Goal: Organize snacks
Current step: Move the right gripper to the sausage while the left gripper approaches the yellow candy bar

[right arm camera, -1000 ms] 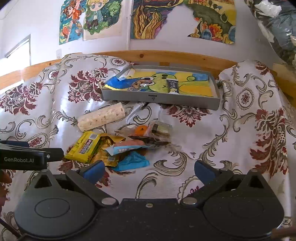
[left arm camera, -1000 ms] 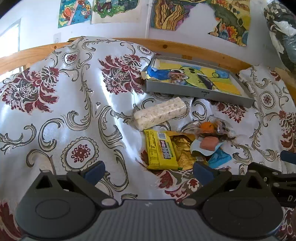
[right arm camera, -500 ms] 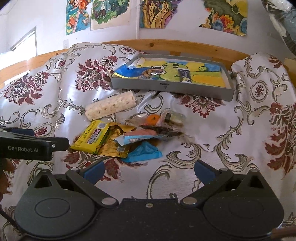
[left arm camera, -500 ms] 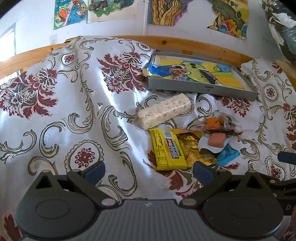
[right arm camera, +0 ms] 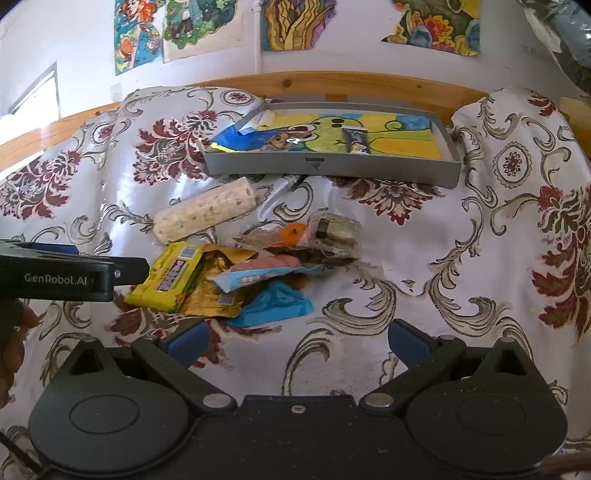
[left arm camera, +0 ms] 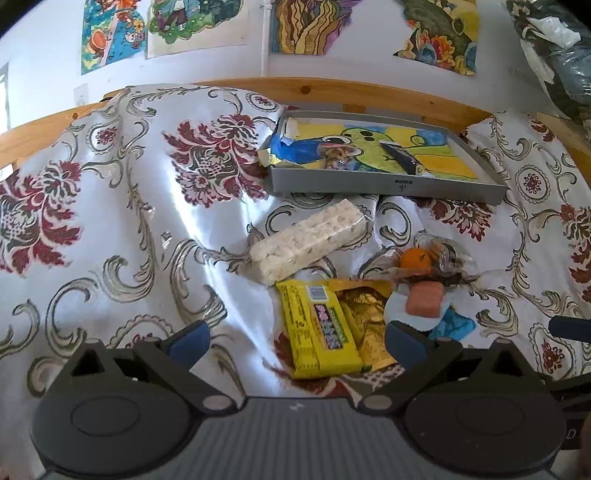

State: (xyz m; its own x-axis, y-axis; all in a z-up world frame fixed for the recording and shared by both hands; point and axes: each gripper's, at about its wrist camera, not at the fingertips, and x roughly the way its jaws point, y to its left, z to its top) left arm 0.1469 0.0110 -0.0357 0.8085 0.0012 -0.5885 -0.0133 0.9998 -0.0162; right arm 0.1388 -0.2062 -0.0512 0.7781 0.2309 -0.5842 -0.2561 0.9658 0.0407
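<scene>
left gripper [left arm camera: 297, 339] agape, yellow packet [left arm camera: 319, 328] between

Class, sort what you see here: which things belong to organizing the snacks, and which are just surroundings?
Belongs to the job:
grey tray
yellow candy packet
white puffed bar
gold wrapper
blue wrapper

Just surroundings:
floral cloth
wall drawings
wooden frame

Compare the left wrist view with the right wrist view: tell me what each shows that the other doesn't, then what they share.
Only the left wrist view: the left gripper, open above the yellow candy packet.
Only the right wrist view: the right gripper, open and empty; the hand holding the left gripper's black body; a window.
Both: the grey tray, the puffed rice bar, the gold wrapper, the blue wrapper, the patterned cloth and the wall drawings.
</scene>
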